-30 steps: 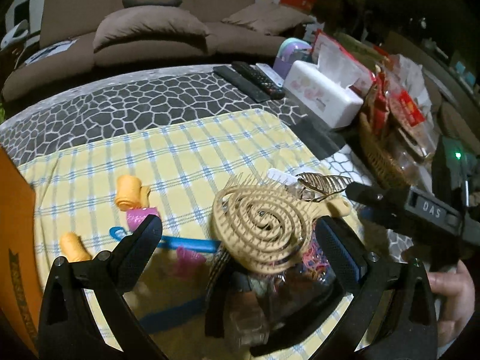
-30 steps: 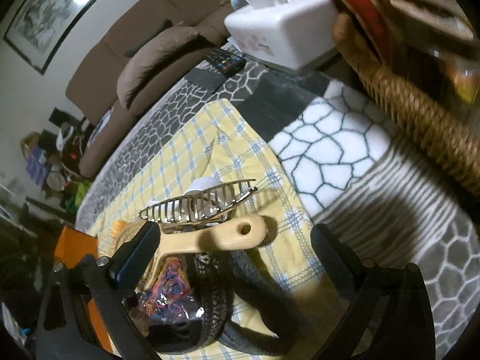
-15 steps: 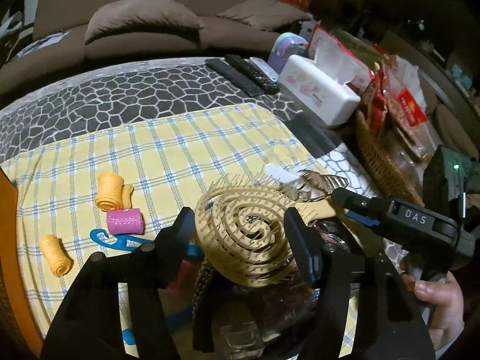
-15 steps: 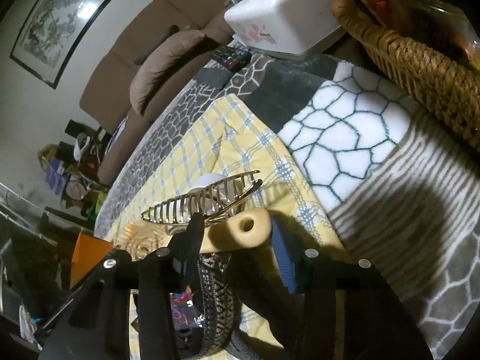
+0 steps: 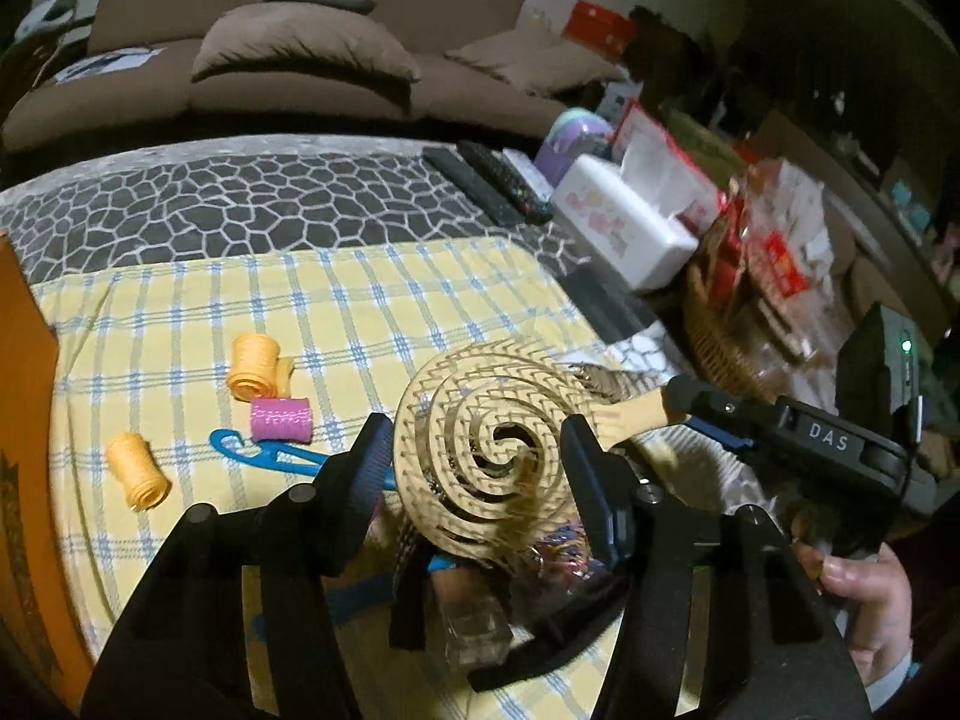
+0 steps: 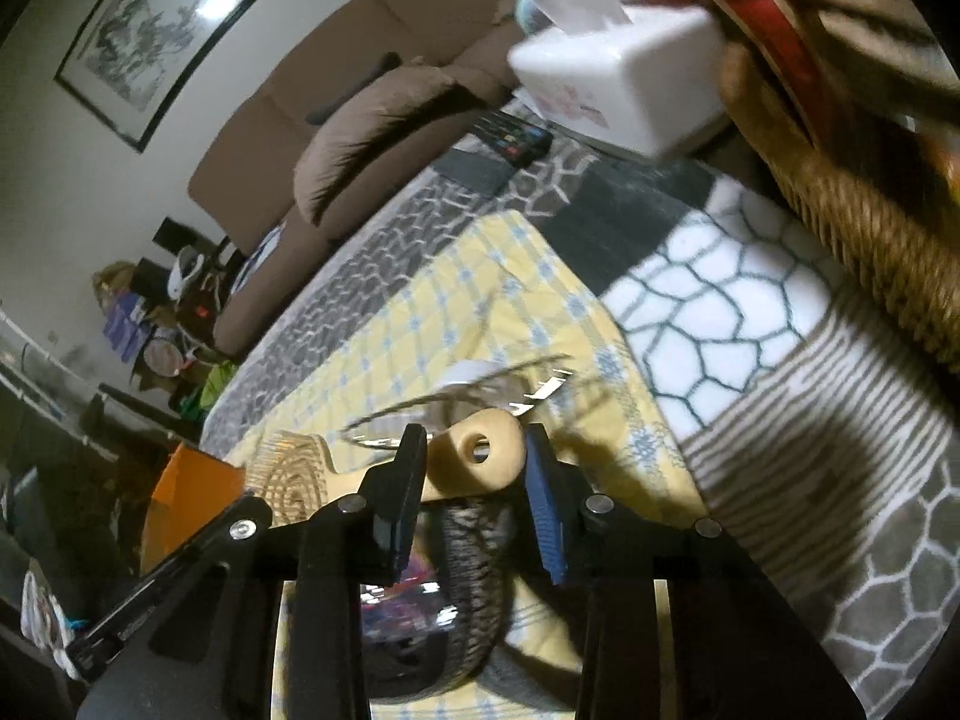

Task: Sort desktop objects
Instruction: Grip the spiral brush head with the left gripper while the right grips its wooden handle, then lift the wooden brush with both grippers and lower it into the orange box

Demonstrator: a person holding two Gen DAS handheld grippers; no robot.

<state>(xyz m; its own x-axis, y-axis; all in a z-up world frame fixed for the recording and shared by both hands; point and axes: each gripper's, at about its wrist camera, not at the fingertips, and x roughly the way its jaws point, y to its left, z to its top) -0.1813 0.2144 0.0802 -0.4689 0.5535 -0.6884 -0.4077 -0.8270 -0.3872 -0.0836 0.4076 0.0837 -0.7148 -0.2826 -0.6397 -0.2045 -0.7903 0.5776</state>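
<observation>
1. We see a wooden hairbrush (image 5: 492, 450) with a spiral head, lifted a little above the yellow checked cloth (image 5: 372, 312) that covers the counter.
2. The left gripper (image 5: 474, 462) has its jaws closing on the round head of the brush; both pads appear to touch the head's edges.
3. The right gripper (image 6: 474, 474) has its jaws closing on the brush's handle (image 6: 480, 456), near the end with the hole; the left pad touches the handle, and we cannot tell whether the right one does.
4. In the left wrist view a hand (image 5: 864, 600) shows at the lower right, holding the right gripper's grip.
5. Under the brush lies a heap of small things, among them a patterned band (image 6: 474, 570) and a clear packet of coloured elastics (image 5: 558, 546).
6. A metal claw clip (image 5: 606, 381) lies just behind the brush, blurred in the right wrist view.
7. To the left on the cloth lie two orange hair rollers (image 5: 255, 360), (image 5: 138, 471), a pink roller (image 5: 281, 420) and a blue hook-shaped piece (image 5: 264, 450).
8. A white tissue box (image 5: 624, 228), remote controls (image 5: 498, 186) and a wicker basket (image 6: 870, 240) stand at the far right.
</observation>
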